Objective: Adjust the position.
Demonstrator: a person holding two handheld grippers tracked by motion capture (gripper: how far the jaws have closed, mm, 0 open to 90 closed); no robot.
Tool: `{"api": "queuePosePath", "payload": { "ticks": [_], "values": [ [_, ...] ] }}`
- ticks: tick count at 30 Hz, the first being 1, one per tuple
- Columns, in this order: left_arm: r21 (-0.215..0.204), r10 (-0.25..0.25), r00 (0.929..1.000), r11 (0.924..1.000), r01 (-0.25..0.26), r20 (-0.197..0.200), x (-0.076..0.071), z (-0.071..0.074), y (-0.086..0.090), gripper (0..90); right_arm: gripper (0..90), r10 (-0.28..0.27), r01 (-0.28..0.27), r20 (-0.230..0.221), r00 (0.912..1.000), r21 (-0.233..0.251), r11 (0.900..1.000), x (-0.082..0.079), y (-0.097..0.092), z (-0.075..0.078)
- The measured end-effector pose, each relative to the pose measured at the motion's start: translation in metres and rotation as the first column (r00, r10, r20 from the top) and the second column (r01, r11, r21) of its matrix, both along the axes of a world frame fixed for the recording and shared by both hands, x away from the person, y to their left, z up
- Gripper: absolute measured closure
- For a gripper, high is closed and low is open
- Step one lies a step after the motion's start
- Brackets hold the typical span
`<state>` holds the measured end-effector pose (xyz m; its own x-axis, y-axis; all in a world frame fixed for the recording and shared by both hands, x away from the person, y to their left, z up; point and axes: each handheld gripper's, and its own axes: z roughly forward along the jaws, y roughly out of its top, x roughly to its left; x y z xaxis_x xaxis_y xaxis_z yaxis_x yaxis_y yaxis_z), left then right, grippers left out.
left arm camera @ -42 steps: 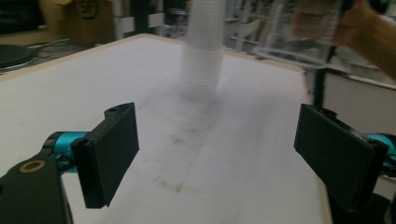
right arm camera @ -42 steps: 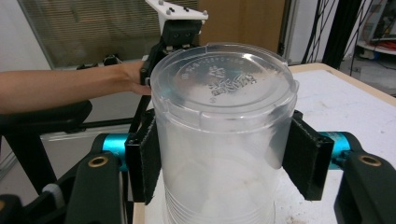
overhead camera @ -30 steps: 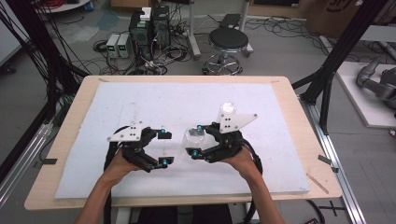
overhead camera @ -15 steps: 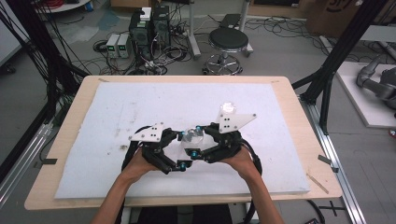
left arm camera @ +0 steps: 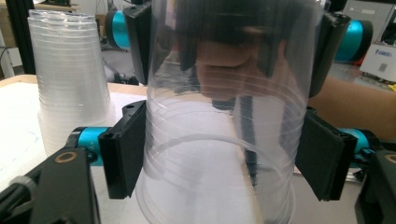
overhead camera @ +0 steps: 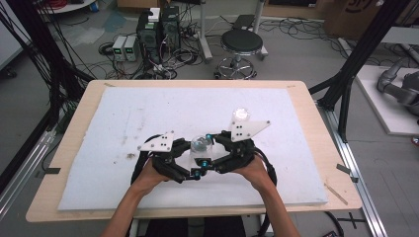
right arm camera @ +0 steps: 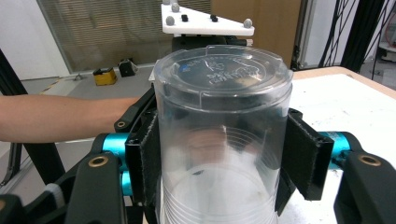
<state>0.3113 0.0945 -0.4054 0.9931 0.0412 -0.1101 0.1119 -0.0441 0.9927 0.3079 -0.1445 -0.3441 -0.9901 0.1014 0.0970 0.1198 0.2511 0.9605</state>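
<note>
An upside-down clear plastic cup (overhead camera: 200,146), pinched by the right gripper (overhead camera: 203,150), apparently newly clamped by the just-closing left gripper (overhead camera: 189,159), awaited separation.

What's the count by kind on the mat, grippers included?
Held clear cup, upside down: 1
Cup stack: 1
Grippers: 2, the left gripper, whose jaws have just been closing on the cup, and the right gripper
Total: 4

Raised lettering on base of clear cup (right arm camera: 223,70), right gripper view: too faint to read. White box (left arm camera: 384,59) at 3 o'clock edge of left gripper view has small blue print, blurred, unreadable. No other text legible anywhere.
</note>
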Motion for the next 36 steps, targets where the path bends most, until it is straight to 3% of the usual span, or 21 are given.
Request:
{"api": "queuePosePath", "payload": {
  "ticks": [22,30,35,36],
  "values": [
    [0.038,0.009,0.9999,0.9992,-0.009,0.011,-0.001,0.003,0.006,32.5,36.8,0.003,-0.003,0.003,1.0,-0.006,1.0,0.001,0.001,-0.002],
    [0.055,0.011,0.9998,0.9984,-0.012,0.015,-0.001,0.003,0.008,32.7,21.3,-0.004,0.004,-0.004,1.0,-0.028,0.9996,0.001,0.003,-0.004],
    [0.075,0.013,0.9998,0.9971,-0.014,0.016,-0.001,0.006,0.011,32.8,19.8,-0.006,0.006,-0.007,1.0,-0.037,0.9993,0.002,0.003,-0.005],
    [0.097,0.016,0.9996,0.9952,-0.018,0.024,-0.002,0.008,0.012,32.8,19.6,-0.004,0.003,-0.009,1.0,-0.041,0.9992,0.001,0.002,-0.005]
  ]
}}
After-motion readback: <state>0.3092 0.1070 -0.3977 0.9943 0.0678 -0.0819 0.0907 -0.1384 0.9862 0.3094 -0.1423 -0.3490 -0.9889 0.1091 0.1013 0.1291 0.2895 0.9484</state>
